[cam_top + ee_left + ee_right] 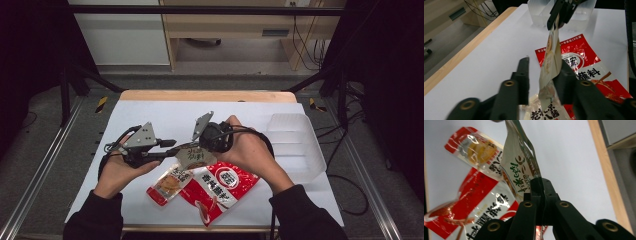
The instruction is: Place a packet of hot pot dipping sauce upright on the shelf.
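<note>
A: How many packets do you count?
B: Three. One big red packet (220,187) at lower centre of the high view, one smaller red packet (169,186) at its left, and one pale packet (194,156) lifted above them, at centre.
A: And containers?
B: One clear plastic tray (295,145), at the right of the frame.
A: How many grippers?
B: Two: the left gripper (170,148) at centre-left and the right gripper (196,146) at centre.
A: Hands?
B: Two also, one hand on each gripper.
A: Tables?
B: One table (150,112), white on top.
</note>
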`<state>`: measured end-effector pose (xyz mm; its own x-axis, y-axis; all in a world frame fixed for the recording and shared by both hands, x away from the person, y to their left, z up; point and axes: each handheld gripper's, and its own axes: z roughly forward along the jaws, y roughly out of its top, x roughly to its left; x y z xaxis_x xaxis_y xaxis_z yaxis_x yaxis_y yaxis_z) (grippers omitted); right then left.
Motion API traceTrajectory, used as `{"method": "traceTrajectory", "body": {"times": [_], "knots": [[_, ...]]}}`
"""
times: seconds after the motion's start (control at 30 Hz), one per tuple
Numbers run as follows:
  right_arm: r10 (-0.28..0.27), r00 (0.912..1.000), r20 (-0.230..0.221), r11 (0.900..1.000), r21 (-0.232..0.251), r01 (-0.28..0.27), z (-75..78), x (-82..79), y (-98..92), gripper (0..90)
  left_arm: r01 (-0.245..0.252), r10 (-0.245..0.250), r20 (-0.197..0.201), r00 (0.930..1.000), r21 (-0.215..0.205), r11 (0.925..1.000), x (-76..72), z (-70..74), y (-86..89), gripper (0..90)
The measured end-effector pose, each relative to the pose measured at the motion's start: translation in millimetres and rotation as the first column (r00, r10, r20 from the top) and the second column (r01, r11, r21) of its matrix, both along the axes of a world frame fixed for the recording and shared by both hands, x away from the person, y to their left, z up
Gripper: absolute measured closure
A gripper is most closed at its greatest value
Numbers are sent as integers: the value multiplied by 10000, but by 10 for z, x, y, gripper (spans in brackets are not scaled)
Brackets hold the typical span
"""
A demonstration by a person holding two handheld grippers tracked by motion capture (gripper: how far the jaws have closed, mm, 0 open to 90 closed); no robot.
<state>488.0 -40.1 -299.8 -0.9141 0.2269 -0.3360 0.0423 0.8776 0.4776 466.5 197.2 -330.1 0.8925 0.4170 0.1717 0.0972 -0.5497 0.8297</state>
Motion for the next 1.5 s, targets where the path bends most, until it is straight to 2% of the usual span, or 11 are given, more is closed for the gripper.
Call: {"method": "traceTrajectory", "body": {"times": [0.33, 0.63, 0.8, 0.83, 0.87, 0.97, 1.0, 1.13, 1.27, 1.37, 1.5], "knots": [[-611, 9965, 573, 9979, 256, 597, 146, 94, -404, 900, -1118, 1121, 158, 9936, -227, 9935, -16, -162, 171, 184], [-1145, 9883, 1010, 9915, 728, 1074, 234, 160, -780, 900, -2305, 2296, -383, 9725, -225, 9728, 36, -477, 457, 91], [-1490, 9783, 1443, 9850, 1083, 1340, 346, 181, -948, 900, -3435, 3419, -412, 9388, -401, 9383, 20, -662, 728, 88], [-1515, 9769, 1509, 9845, 1117, 1355, 360, 184, -969, 900, -3435, 3419, -412, 9388, -401, 9383, 20, -662, 728, 88], [-1570, 9750, 1573, 9836, 1140, 1400, 375, 188, -995, 900, -3810, 3784, -597, 9237, -406, 9237, -3, -751, 847, 88], [-1703, 9697, 1752, 9814, 1186, 1510, 422, 201, -1072, 900, -4286, 4252, -655, 9027, -497, 9021, -27, -853, 1018, 87], [-1703, 9697, 1752, 9814, 1186, 1510, 422, 201, -1072, 900, -4286, 4252, -655, 9027, -497, 9021, -27, -853, 1018, 87], [-1981, 9606, 1951, 9758, 1322, 1744, 489, 232, -1206, 900, -4950, 4887, -789, 8689, -1435, 8569, -62, -964, 1270, 87], [-2253, 9499, 2166, 9695, 1467, 1965, 531, 252, -1322, 900, -5252, 5171, -917, 8510, -1586, 8361, -42, -1013, 1380, 87], [-2420, 9443, 2231, 9657, 1502, 2120, 550, 266, -1383, 900, -5356, 5284, -880, 8444, -1568, 8298, -46, -1023, 1390, 87], [-2803, 9305, 2357, 9552, 1641, 2462, 579, 299, -1545, 900, -5232, 5164, -846, 8522, -1188, 8439, -39, -1058, 1346, 86]]}}
